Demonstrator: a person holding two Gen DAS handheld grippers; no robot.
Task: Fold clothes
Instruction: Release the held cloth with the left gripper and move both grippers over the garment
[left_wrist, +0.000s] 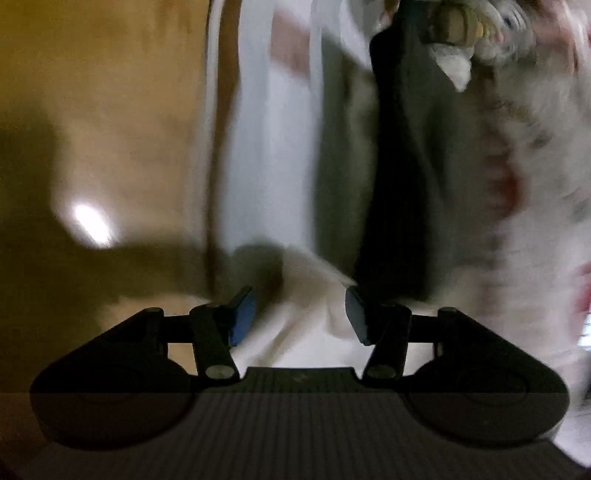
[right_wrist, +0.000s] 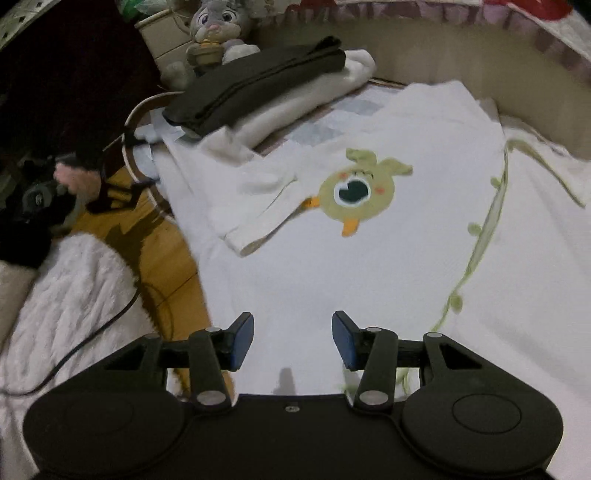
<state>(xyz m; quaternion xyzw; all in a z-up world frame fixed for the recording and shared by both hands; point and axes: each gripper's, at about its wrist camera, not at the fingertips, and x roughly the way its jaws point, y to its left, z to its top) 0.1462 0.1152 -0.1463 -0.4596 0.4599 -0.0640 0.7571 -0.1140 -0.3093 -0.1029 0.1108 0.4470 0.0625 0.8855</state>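
Left tool (left_wrist: 300, 315): its two blue-padded fingers stand spread apart with nothing between them. The left wrist view is heavily blurred. Pale cloth lies under and just ahead of the fingertips.

Right tool (right_wrist: 293, 340): its blue-padded fingers are likewise parted and empty, hovering over the near edge of the white shirt (right_wrist: 332, 258).

White shirt: spread flat across a round table (right_wrist: 130, 122), front side up. One sleeve (right_wrist: 258, 206) is folded inward, its cuff lying on the body of the shirt beside the print.

Print (right_wrist: 356, 192): a round green cartoon creature with a wide open mouth, orange feet and leafy ears, near the middle of the shirt.

Folded stack: a dark folded garment (right_wrist: 255, 88) rests on top of a cream folded garment (right_wrist: 295, 107), at the far left part of the table, beyond the shirt.

Plush rabbit (right_wrist: 216, 33): grey, sitting upright behind the folded stack.

Vine-patterned cloth (right_wrist: 480, 229): white with a green stem and leaves, lying along the right side of the shirt.

Person's hand (right_wrist: 75, 179): at the far left of the right wrist view, gripping the handle of the other device beside the table.

Floor (right_wrist: 159, 258): orange-brown wood, with a fluffy white rug (right_wrist: 74, 295) and a black cable (right_wrist: 88, 339) trailing over it.
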